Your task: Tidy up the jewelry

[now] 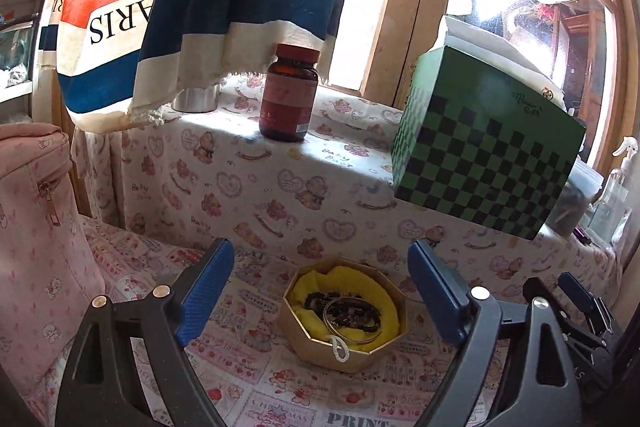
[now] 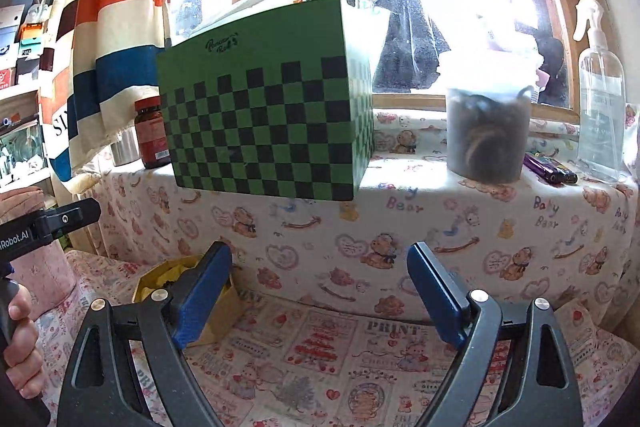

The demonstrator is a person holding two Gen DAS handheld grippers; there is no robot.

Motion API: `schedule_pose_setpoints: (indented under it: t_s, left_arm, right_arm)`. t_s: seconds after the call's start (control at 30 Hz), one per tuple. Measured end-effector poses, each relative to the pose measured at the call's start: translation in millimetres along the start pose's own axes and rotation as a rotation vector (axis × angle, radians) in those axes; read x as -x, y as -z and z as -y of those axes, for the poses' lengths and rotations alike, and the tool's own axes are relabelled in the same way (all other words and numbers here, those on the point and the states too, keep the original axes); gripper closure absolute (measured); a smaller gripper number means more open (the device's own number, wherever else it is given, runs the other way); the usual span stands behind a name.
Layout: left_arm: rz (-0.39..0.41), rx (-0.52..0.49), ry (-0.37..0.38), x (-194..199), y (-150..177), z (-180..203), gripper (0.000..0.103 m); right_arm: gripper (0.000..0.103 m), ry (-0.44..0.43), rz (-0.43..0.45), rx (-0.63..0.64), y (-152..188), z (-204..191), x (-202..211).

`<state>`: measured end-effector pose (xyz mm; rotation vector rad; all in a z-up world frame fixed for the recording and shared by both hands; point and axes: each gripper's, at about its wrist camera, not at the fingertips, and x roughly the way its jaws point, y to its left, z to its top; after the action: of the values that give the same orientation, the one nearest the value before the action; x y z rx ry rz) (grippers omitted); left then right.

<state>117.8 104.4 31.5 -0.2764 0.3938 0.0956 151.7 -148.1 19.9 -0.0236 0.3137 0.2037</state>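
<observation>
Both grippers are wide open with nothing in them. The left gripper (image 1: 320, 291) hangs just short of the octagonal gold box (image 1: 343, 319), framing it between its blue pads, so my guess is it's lined up to either steady the box or pick something out. The right gripper (image 2: 320, 291) is off to the box's right over bare printed cloth, with the box (image 2: 188, 299) half hidden behind its left finger, probably just parked out of the way.

The jewelry itself, dark bead bracelets (image 1: 340, 305) and a metal bangle (image 1: 352, 323), sits in the box on yellow padding, likely there to stop scratches. A white loop hangs over the box's near rim.

Behind the box, up on the cloth-covered ledge: a brown pill bottle (image 1: 289, 93), and to the right of it a green checkered carton (image 1: 484, 147) overhanging the edge. Looks a bit precarious to me.
</observation>
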Motion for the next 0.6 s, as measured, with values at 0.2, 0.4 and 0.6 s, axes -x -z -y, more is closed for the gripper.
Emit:
schedule_pose_setpoints:
  t_s: [0.2,0.4,0.6]
  left_arm:
    - [-0.016,0.041,-0.007,-18,12,-7,0.015]
    - [0.02,-0.008,-0.017,-16,18,-1,0.015]
    - [0.143,-0.102,-0.085,-2,28,11,0.013]
  right_arm:
    - [0.012,-0.006,-0.013,-0.025,8,7,-2]
    - [0.012,0.003,-0.047,-0.005,15,6,-7]
    - [0.012,0.016,-0.063,-0.007,19,6,-11]
